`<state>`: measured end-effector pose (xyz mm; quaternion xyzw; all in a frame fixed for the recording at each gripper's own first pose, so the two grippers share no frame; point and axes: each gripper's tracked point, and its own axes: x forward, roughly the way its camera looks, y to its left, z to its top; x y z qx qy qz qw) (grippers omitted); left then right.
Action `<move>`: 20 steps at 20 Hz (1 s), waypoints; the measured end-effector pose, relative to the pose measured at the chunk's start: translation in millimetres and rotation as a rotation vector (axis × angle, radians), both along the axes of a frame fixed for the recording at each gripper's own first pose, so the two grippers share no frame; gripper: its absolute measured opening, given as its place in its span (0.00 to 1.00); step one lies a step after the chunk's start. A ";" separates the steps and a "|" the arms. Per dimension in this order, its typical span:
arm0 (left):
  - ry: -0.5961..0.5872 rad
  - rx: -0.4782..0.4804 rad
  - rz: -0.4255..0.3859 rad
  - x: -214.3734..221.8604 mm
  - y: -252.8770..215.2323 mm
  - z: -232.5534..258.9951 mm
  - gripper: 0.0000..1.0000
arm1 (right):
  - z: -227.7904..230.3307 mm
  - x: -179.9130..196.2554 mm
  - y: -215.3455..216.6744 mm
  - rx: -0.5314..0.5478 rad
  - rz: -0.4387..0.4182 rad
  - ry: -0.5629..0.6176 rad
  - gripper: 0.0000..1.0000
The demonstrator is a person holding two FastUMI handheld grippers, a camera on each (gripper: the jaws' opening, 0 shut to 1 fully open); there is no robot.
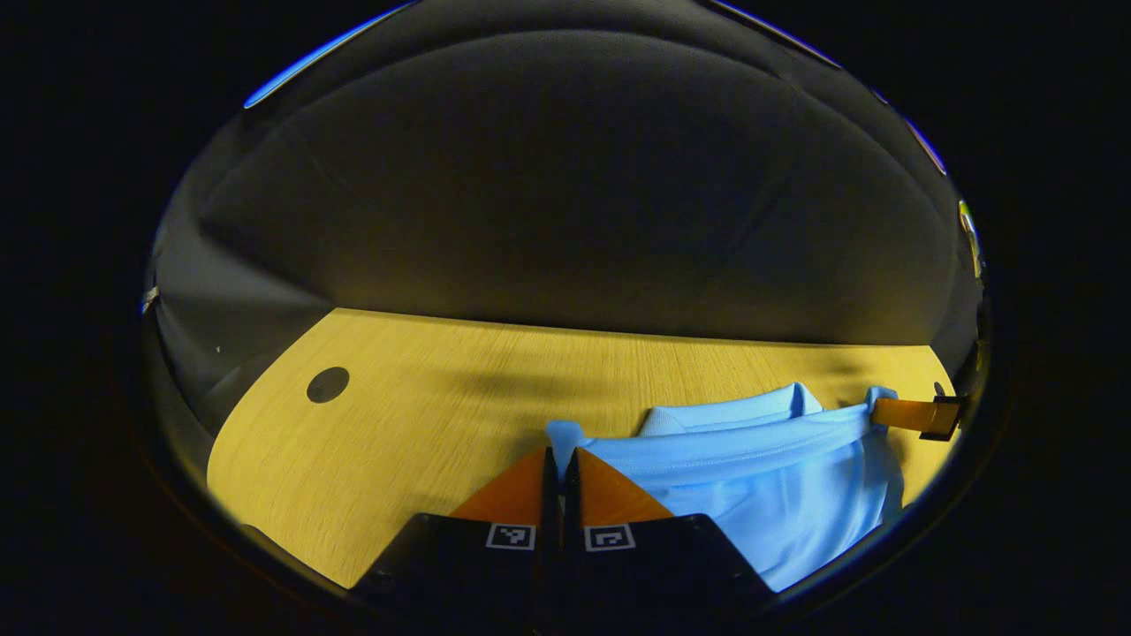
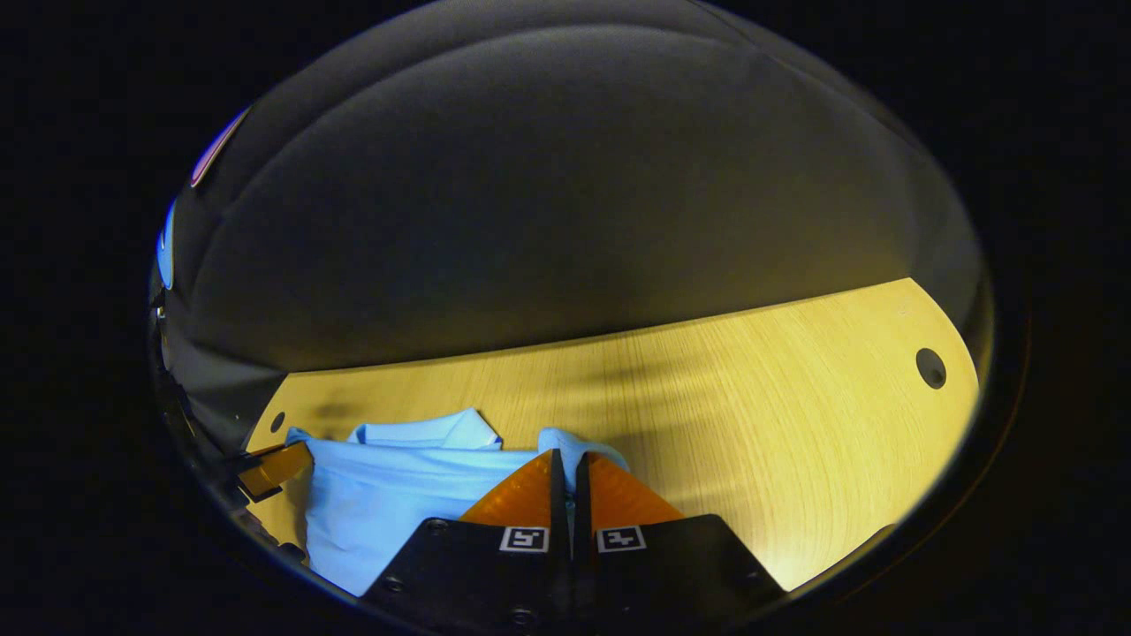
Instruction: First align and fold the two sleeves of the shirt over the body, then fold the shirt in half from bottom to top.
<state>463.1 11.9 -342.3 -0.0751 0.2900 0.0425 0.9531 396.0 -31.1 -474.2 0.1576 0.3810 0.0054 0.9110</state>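
While both grippers pinch its corners, the shirt hangs stretched crosswise.

1. Left gripper: fingers closed together, pinching the shirt edge at the tips.
2. Right gripper: fingers closed likewise on the shirt's opposite corner.

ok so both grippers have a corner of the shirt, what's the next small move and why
Probably carry both corners forward toward the collar. The left gripper and the right gripper are each shut on a corner of the blue shirt, held stretched between them above the table, so the bottom-to-top fold looks underway.
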 end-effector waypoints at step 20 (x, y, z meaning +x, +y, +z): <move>-0.228 0.069 -0.041 -39.9 -11.3 120.6 0.95 | 101.1 -30.6 -10.2 -0.080 -0.033 -0.175 0.96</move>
